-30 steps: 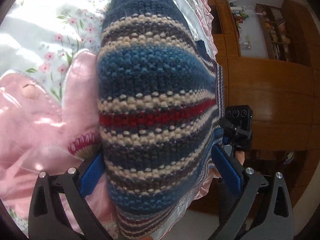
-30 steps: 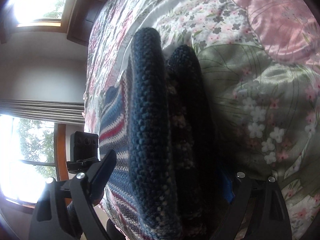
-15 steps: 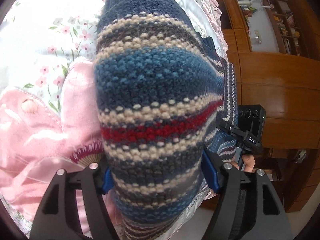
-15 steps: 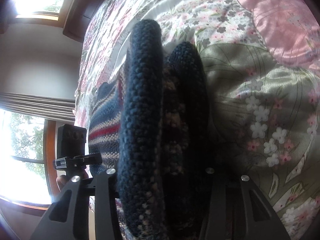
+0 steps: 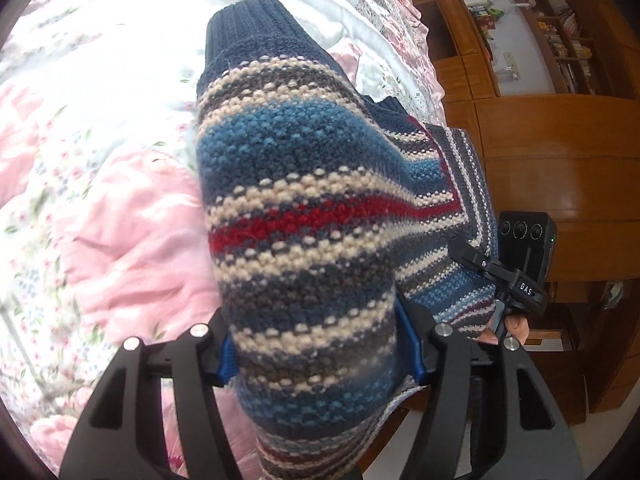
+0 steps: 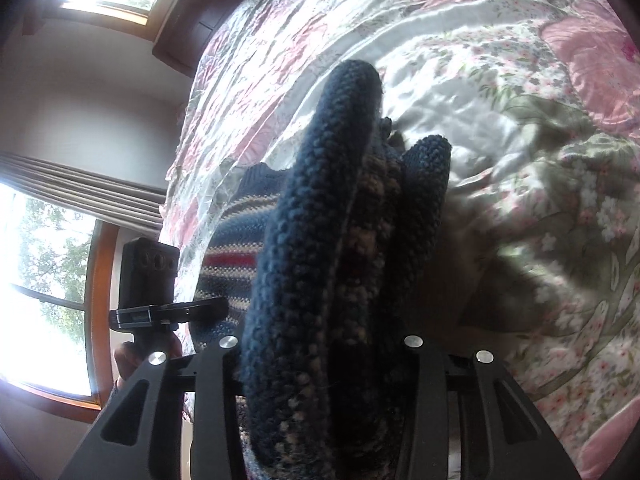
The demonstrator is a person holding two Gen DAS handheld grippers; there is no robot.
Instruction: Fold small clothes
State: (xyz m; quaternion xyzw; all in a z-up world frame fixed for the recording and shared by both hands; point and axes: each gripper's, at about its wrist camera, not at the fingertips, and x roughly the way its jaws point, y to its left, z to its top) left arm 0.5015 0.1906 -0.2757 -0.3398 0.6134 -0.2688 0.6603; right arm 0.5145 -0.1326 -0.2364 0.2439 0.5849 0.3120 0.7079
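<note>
A striped knit sweater (image 5: 304, 216) in navy, blue, cream and red fills the left wrist view, bunched thick between the blue-padded fingers of my left gripper (image 5: 320, 356), which is shut on it. Its navy ribbed cuff (image 5: 248, 24) points away over the bed. In the right wrist view the same sweater (image 6: 332, 264) appears as dark folded layers clamped in my right gripper (image 6: 320, 348), also shut on it. The other gripper (image 5: 520, 264) shows at the right edge of the left view, and the left one (image 6: 156, 300) at the left of the right view. Both hold the sweater above the bedspread.
A floral pink, white and green satin bedspread (image 6: 520, 160) lies under the sweater. Wooden cabinets and shelves (image 5: 560, 140) stand beyond the bed's edge. A window with curtains (image 6: 48, 240) is at the left of the right view. A person's hand (image 5: 516, 326) holds the right gripper's handle.
Both grippers have closed tighter on the sweater and lifted it away from the bed; more bedspread shows beyond the cuff now.
</note>
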